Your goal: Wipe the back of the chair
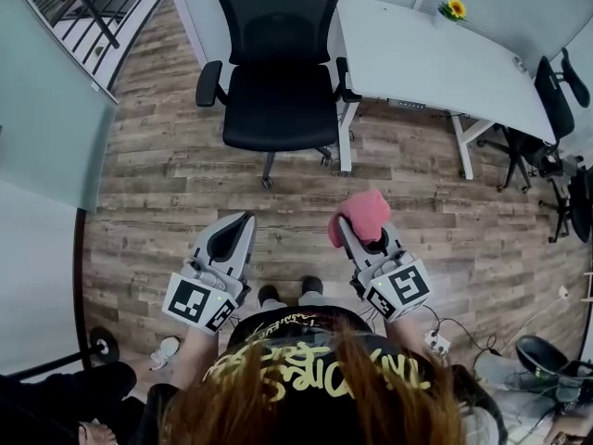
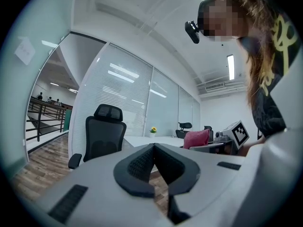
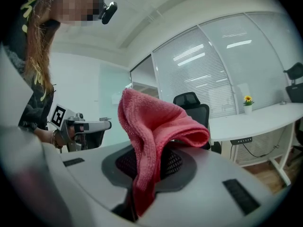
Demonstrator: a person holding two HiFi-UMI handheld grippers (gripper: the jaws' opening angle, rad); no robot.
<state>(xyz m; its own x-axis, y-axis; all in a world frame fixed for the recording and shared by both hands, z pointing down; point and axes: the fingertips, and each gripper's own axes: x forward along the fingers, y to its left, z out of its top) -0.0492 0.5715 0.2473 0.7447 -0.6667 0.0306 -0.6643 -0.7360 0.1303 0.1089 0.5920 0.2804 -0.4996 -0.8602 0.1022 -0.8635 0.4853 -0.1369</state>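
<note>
A black mesh office chair (image 1: pixel 278 72) stands ahead on the wood floor, seat towards me and backrest (image 1: pixel 278 12) on the far side. My left gripper (image 1: pixel 243 221) is held low in front of me, jaws closed together with nothing between them. To its right, my right gripper (image 1: pixel 347 225) is shut on a pink cloth (image 1: pixel 363 213) that bunches up over its tips. Both grippers are well short of the chair. The left gripper view shows the chair (image 2: pixel 104 136) to the left and the cloth (image 2: pixel 196 138) to the right. In the right gripper view the cloth (image 3: pixel 151 131) hides part of the chair (image 3: pixel 194 105).
A white desk (image 1: pixel 435 54) with a small sunflower pot (image 1: pixel 452 9) stands right of the chair, its leg (image 1: pixel 345 137) close to the seat. Another black chair (image 1: pixel 556 91) is at the far right. A glass partition (image 1: pixel 46 109) runs along the left. Cables (image 1: pixel 445 332) lie on the floor.
</note>
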